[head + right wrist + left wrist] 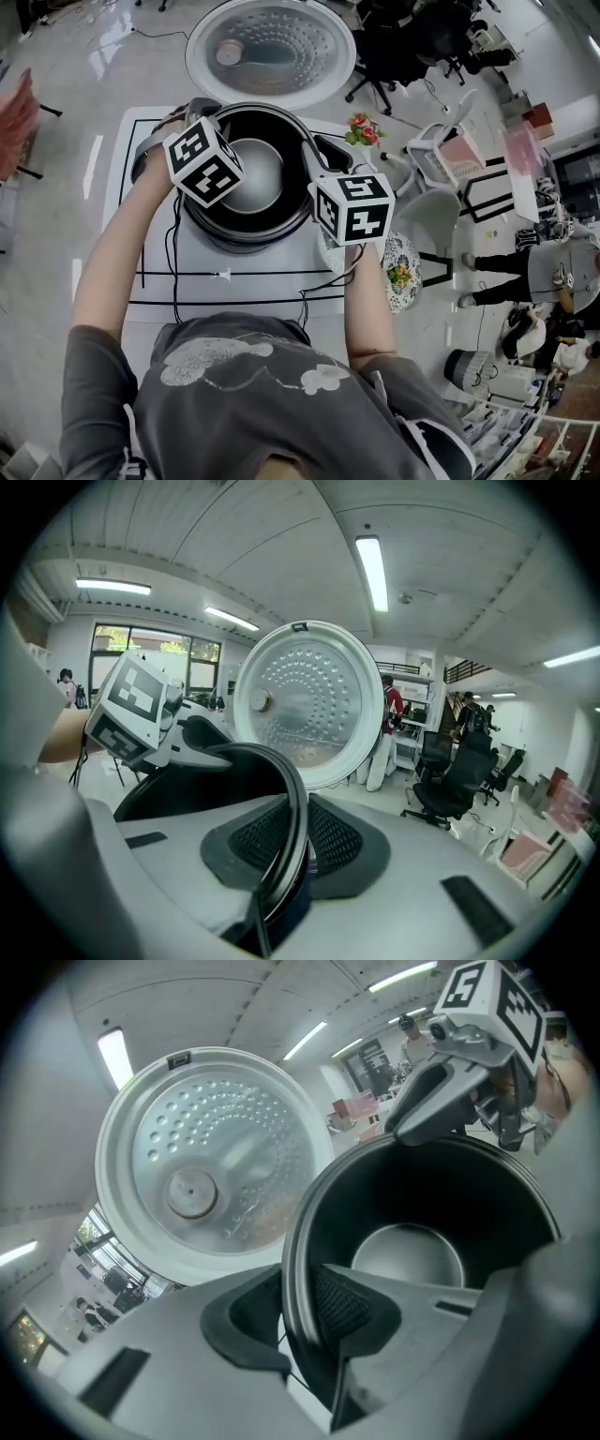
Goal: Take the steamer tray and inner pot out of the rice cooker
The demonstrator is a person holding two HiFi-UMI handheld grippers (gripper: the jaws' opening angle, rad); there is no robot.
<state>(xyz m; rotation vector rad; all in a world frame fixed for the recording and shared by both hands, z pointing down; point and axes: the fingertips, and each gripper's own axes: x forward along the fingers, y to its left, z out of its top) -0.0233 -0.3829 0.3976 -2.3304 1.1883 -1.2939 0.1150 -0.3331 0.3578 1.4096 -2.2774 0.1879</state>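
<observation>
One rice cooker [246,240] stands on a white table [244,286] marked with black tape lines. Its single round lid [272,47] is swung fully open behind it, perforated inner face upward.

One dark inner pot [253,175] with a grey bottom lies within the cooker's opening. Whether it is lifted clear of its seat cannot be told.

Two hand-held grippers are present, each with one marker cube, and they take the pot's rim on opposite sides of the cooker.

The left gripper [305,1312] is at the rim's left side. Its jaws are narrowly parted and clamped on the pot's rim, one textured pad [345,1302] inside the wall and the other outside.

The right gripper [298,841] is at the rim's right side. It is closed in the same way, the thin rim pinched between its two meshed pads [333,841].

One patterned plate [401,272] lies just right of the cooker, near the person's right forearm.
</observation>
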